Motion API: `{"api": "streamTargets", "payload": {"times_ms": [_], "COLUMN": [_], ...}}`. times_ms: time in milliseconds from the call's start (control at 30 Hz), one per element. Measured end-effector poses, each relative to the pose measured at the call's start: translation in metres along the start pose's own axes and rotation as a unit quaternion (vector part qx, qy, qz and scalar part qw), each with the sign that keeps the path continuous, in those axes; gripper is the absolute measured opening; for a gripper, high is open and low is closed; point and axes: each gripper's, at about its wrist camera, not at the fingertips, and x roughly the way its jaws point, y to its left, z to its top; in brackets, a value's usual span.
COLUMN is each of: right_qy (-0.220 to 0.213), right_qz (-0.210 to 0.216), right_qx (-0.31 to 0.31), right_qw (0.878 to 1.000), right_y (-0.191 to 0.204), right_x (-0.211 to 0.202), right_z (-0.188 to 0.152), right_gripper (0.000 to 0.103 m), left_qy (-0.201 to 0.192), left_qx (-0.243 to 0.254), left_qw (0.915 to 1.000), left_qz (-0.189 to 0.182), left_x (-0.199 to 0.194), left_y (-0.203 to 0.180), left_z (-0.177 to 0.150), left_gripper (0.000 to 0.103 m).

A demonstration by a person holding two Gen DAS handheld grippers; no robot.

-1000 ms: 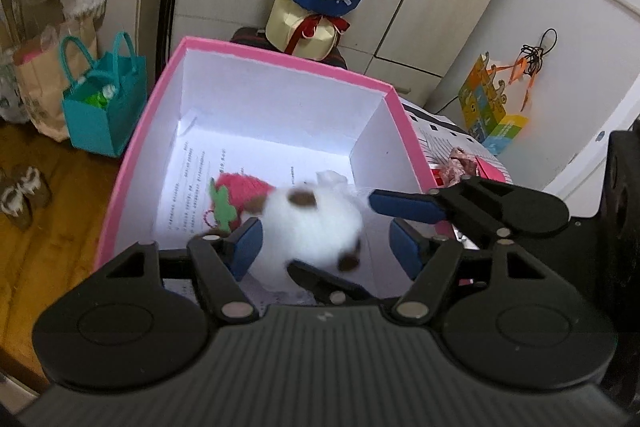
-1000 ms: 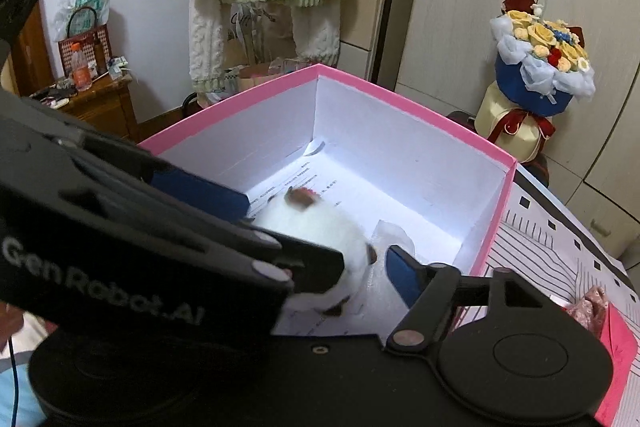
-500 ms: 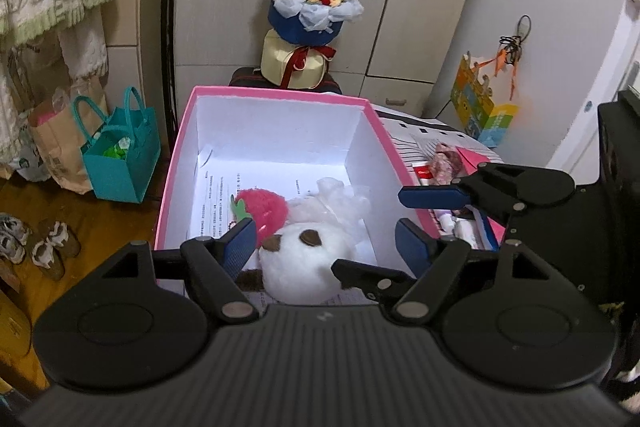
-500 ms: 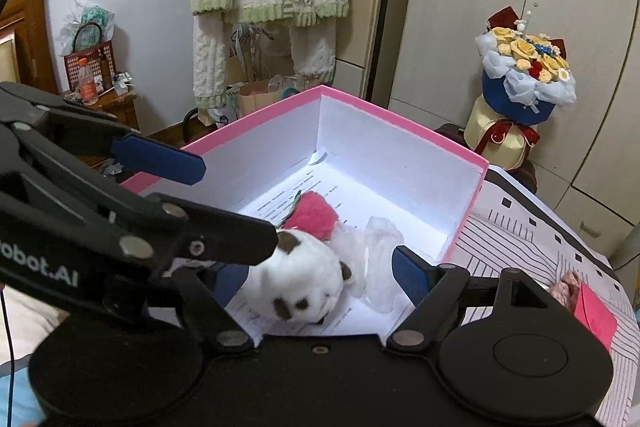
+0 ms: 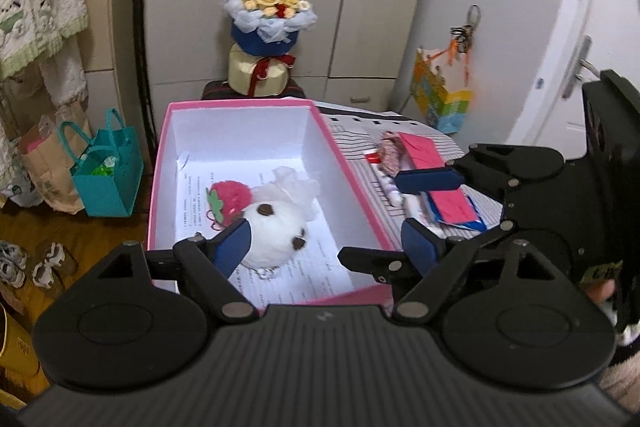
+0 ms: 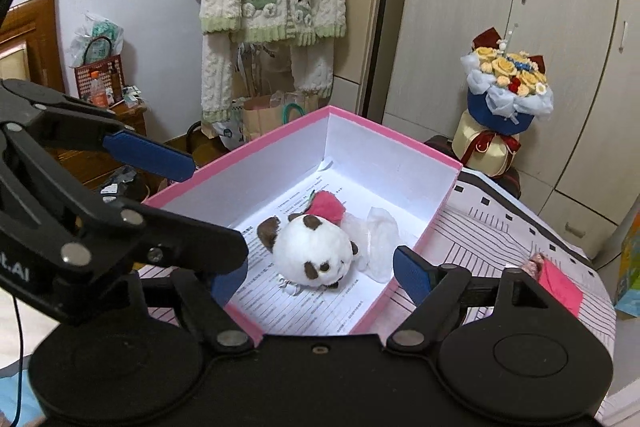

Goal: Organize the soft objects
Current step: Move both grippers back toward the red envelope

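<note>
Left wrist view showed the left gripper (image 5: 326,245) above the near end of the pink box (image 5: 362,195), its blue pads spread wide with nothing between them; the jaws had just been opening further. Below, the white panda plush (image 5: 274,235) lay on the printed paper (image 5: 320,267) lining the box floor. A red strawberry plush (image 5: 230,197) touched the panda on its far side, and a crumpled clear bag (image 5: 294,187) lay just beside both. The right gripper (image 5: 412,215) reached in from the right edge of this view, over a striped cloth (image 5: 352,139) where a pink packet (image 5: 454,207) and a second one (image 5: 420,149) lay outside the box.

Right wrist view showed the right gripper (image 6: 316,279) also held apart and empty, its jaws having just widened a little, with the box (image 6: 436,223) beneath. The panda (image 6: 314,251) sat near the middle of the box floor, clear of both pads, the strawberry (image 6: 326,207) behind it and the bag (image 6: 378,235) to its right. The left gripper (image 6: 188,203) crossed the left side of this view. A flower bouquet (image 6: 506,91) stood behind the box, before the wardrobe (image 6: 520,7).
</note>
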Motion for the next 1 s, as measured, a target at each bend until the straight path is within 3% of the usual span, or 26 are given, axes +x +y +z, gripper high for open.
{"api": "streamTargets", "payload": {"times_ms": [267, 533, 733, 1000], "right_qy": [-0.014, -0.031, -0.042, -0.054], "right_qz": [0.008, 0.008, -0.019, -0.052], "right_qx": [-0.007, 0.014, 0.039, 0.097], "right_qw": [1.000, 0.999, 0.998, 0.992], "right_y": [0.005, -0.010, -0.032, -0.076], "right_x": [-0.047, -0.096, -0.121, -0.129], "right_z": [-0.015, -0.047, -0.077, -0.117], "right_gripper": [0.085, 0.085, 0.088, 0.092], "left_qy": [-0.005, -0.003, -0.001, 0.008], "left_qx": [0.036, 0.066, 0.094, 0.086], "left_qw": [0.9993, 0.9966, 0.9937, 0.9919], "left_qz": [-0.012, -0.050, -0.061, -0.093], "left_x": [-0.032, -0.050, -0.041, -0.002], "left_y": [-0.027, -0.057, -0.081, -0.110], "left_z": [-0.008, -0.020, -0.027, -0.027], "left_gripper": [0.086, 0.091, 0.095, 0.096]}}
